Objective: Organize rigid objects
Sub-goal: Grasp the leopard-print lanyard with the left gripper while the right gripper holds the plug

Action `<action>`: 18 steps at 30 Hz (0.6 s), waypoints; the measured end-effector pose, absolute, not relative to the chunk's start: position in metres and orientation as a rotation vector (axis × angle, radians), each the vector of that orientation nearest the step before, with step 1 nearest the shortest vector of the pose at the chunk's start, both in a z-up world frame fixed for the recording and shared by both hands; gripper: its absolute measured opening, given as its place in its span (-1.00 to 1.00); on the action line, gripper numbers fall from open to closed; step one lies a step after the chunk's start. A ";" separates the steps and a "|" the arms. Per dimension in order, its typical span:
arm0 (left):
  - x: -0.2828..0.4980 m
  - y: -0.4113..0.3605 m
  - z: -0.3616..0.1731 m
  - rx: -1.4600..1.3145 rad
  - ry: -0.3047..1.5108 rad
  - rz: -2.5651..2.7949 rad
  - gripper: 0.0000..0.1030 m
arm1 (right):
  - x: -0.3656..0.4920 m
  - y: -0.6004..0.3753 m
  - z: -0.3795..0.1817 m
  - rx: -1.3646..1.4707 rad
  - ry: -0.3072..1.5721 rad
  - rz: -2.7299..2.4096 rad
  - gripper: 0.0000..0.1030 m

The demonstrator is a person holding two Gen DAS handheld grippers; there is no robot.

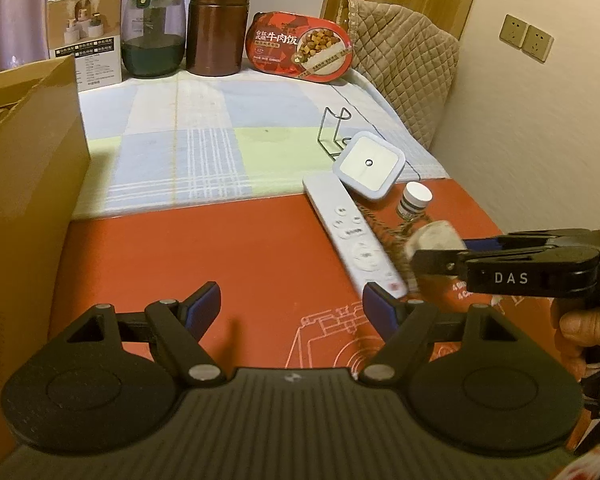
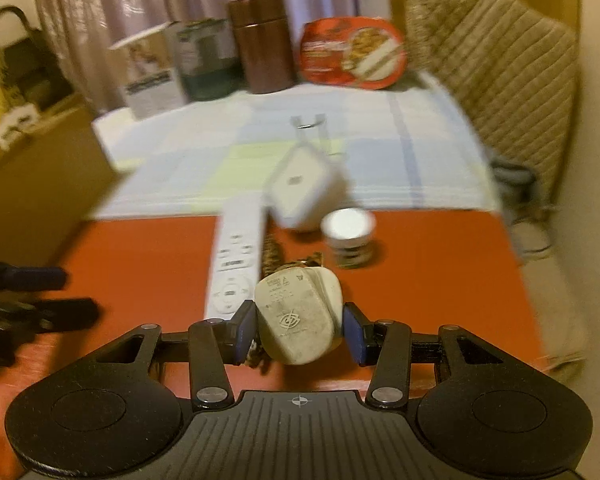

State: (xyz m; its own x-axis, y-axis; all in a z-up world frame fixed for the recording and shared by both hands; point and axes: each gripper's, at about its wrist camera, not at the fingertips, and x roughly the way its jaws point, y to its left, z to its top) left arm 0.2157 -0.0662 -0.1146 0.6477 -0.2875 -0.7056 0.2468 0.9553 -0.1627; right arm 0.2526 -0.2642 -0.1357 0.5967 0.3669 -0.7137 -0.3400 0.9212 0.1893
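My right gripper [image 2: 300, 332] is shut on a worn white plug [image 2: 298, 312], whose braided cord [image 2: 271, 260] trails back over the red mat [image 2: 140, 264]. In the left wrist view that gripper [image 1: 440, 250] comes in from the right, with the plug [image 1: 436, 236] blurred at its tip. My left gripper [image 1: 292, 304] hangs open over the red mat [image 1: 220, 248], holding nothing. A white remote [image 1: 352, 236] lies just right of it. Beyond the remote are a square white night light [image 1: 368, 164] and a small white-capped bottle [image 1: 414, 198].
A cardboard box [image 1: 20, 200] stands at the left. On the checked cloth [image 1: 180, 140] are a wire stand [image 1: 336, 128] and, along the back, a white carton [image 1: 88, 36], a glass jar [image 1: 154, 32], a brown canister [image 1: 216, 20] and a red food bowl [image 1: 300, 46]. A quilted chair [image 1: 404, 60] is at the right.
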 end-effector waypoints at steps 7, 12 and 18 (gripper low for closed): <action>0.208 -0.070 -0.120 -0.029 0.822 -0.333 0.45 | 0.244 -0.246 -0.130 0.126 0.849 0.550 -0.16; 0.214 -0.094 -0.118 0.054 0.783 -0.406 0.34 | 0.238 -0.267 -0.123 0.119 0.817 0.452 -0.16; 0.235 -0.126 -0.121 0.136 0.754 -0.480 0.18 | 0.242 -0.290 -0.123 0.159 0.821 0.355 -0.16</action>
